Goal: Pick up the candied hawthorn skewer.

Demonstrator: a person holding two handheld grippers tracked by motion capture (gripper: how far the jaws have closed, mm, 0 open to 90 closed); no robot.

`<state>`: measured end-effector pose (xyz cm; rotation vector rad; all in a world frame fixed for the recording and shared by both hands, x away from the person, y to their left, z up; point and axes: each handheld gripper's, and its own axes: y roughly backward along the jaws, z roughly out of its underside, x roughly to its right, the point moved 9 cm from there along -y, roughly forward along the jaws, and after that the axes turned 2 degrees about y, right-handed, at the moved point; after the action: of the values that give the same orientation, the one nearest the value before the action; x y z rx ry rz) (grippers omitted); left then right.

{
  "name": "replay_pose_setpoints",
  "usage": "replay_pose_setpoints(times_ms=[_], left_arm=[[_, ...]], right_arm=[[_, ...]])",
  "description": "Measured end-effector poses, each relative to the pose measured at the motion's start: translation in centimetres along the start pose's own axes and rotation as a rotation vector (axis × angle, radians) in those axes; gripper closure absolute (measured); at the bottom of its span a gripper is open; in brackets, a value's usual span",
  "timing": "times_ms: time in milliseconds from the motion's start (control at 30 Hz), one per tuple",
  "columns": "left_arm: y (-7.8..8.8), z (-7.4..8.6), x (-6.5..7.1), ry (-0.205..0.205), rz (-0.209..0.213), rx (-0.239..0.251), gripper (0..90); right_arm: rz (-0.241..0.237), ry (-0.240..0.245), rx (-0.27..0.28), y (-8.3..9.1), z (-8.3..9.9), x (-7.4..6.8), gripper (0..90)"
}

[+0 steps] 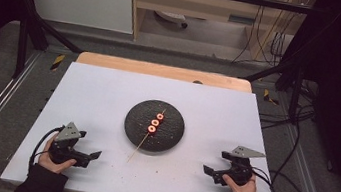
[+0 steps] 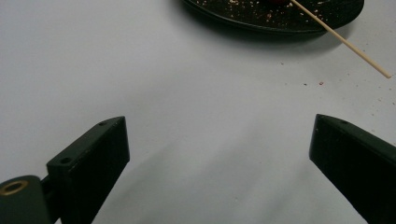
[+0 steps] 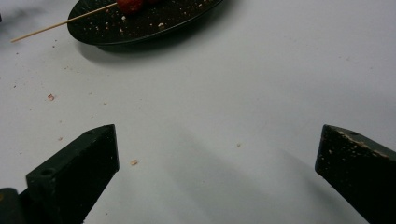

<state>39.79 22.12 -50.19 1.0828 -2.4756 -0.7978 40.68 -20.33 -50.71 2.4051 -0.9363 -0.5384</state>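
At the near left of the white table [image 1: 108, 92] we see the left gripper [image 1: 92, 155] resting low in a hand [image 1: 53, 160], its jaws spread wide with nothing between them — in the left gripper view the two black jaws stand far apart over bare tabletop, touching no object. Toward the middle sits a round black plate [image 1: 168, 133], and on it lies a thin wooden skewer [image 1: 138, 150] threaded with three red rings [image 1: 156, 123]; the skewer runs diagonally, its near end jutting past the plate's rim over the table, toward the left gripper's side. Crumbs speckle the plate and the table just beside it, as the right gripper view shows. At the near right, the right gripper [image 1: 209, 171] is held in the other hand [image 1: 241, 187], and its jaws too are wide apart and empty — pale crumbs cling to one jaw face. Both grippers sit well apart from the plate, pointing inward toward it.
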Motion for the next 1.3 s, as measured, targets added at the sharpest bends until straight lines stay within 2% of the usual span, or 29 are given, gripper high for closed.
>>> replay_pose_setpoints(times_ms=[533,1100,1300], left_arm=[[-0.3,-0.8,0.9,-0.024,0.004,0.003,4.7],[-0.6,-2.2,1.5,-0.014,0.002,0.006,5.3],[-1.1,-3.2,2.2,-0.014,0.003,0.0,5.6]], right_arm=[[0.004,0.002,0.011,0.1,-0.2,0.0,0.5],[0.003,0.0,0.017,0.2,-0.3,0.0,0.5],[0.008,0.006,0.016,0.3,-0.3,0.1,0.5]])
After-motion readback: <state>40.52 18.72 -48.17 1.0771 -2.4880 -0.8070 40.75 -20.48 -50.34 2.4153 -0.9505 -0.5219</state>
